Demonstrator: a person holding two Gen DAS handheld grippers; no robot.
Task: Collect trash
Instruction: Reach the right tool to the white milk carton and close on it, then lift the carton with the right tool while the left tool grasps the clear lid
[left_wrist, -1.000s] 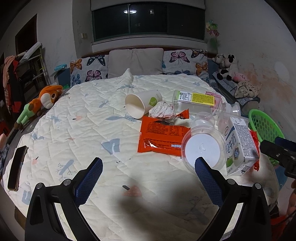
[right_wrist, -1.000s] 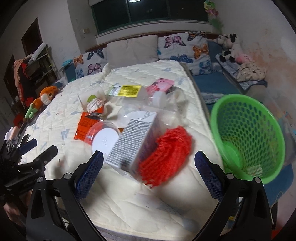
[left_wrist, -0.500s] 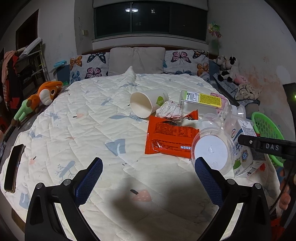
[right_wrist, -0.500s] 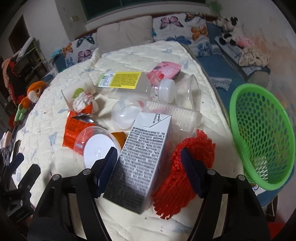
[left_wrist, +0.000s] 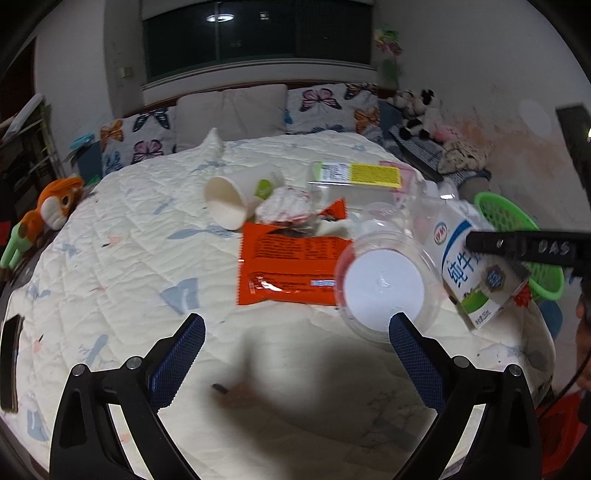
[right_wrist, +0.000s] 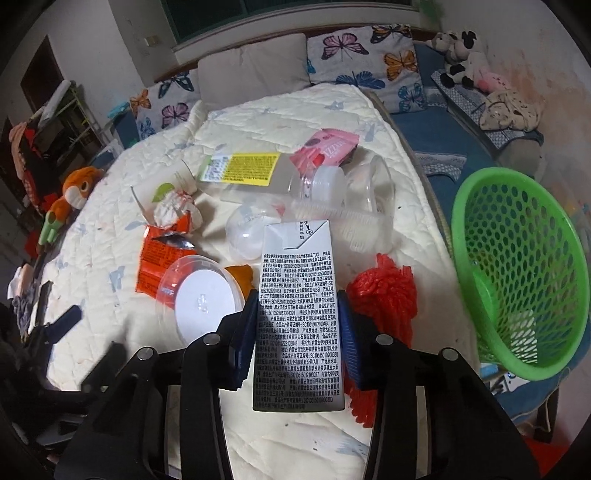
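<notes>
My right gripper (right_wrist: 297, 332) is shut on a white milk carton (right_wrist: 298, 317), its blue pads pressed on both long sides. The carton (left_wrist: 476, 273) also shows in the left wrist view, tilted, with the right gripper's finger (left_wrist: 524, 247) across it. Trash lies on the bed: a clear lidded tub (left_wrist: 384, 288), an orange wrapper (left_wrist: 288, 269), a paper cup (left_wrist: 232, 206), a clear bottle (right_wrist: 258, 177), a red foam net (right_wrist: 380, 295). A green basket (right_wrist: 517, 273) stands to the right of the bed. My left gripper (left_wrist: 295, 354) is open and empty above the quilt.
A crumpled white wrapper (left_wrist: 284, 206), a pink packet (right_wrist: 325, 147) and clear cups (right_wrist: 369, 195) lie among the trash. An orange plush toy (left_wrist: 51, 210) lies at the bed's left edge. Butterfly pillows (left_wrist: 140, 140) line the headboard. A dark phone (left_wrist: 9, 362) lies near left.
My right gripper moved forward over the milk carton and shut on it, and the carton now tilts. My left gripper shifted slightly and stays open.
</notes>
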